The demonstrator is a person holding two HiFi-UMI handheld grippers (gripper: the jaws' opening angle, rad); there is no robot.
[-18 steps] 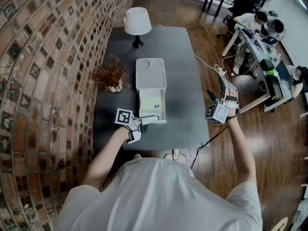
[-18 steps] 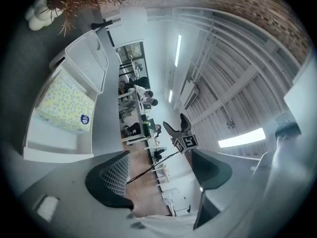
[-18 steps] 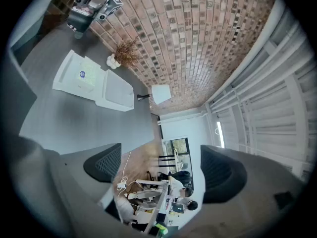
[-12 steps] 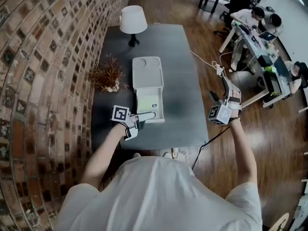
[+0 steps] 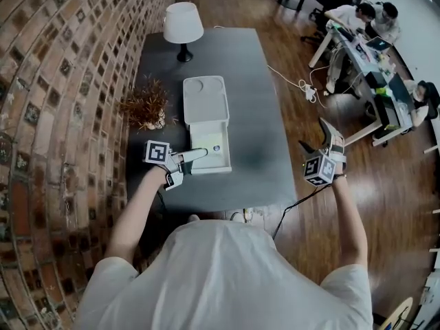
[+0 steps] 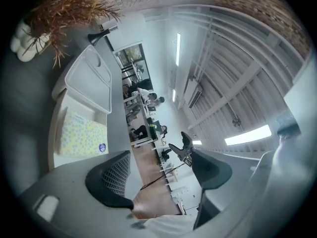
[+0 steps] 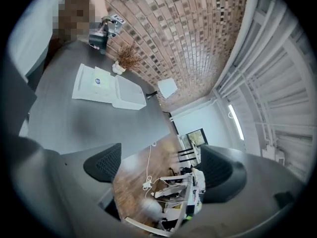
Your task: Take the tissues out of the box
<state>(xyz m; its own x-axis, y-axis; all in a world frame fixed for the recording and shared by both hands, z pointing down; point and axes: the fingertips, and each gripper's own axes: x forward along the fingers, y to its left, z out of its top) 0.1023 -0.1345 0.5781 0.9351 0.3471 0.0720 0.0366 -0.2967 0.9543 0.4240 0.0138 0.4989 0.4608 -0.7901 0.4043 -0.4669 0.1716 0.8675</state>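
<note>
Bright ceiling strips [image 6: 247, 134] — strong fisheye warp, dark corners, soft edges.

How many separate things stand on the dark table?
3: a lamp at the far end, a dried plant by the brick wall, an open white box in the middle with a tissue pack inside. None looks hidden.

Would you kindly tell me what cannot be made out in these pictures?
Sticker print on the pack: too small in every view.
Whether the left gripper touches the box: small in head view; its own view looks past it.
Tissue count: hidden inside the pack.
</note>
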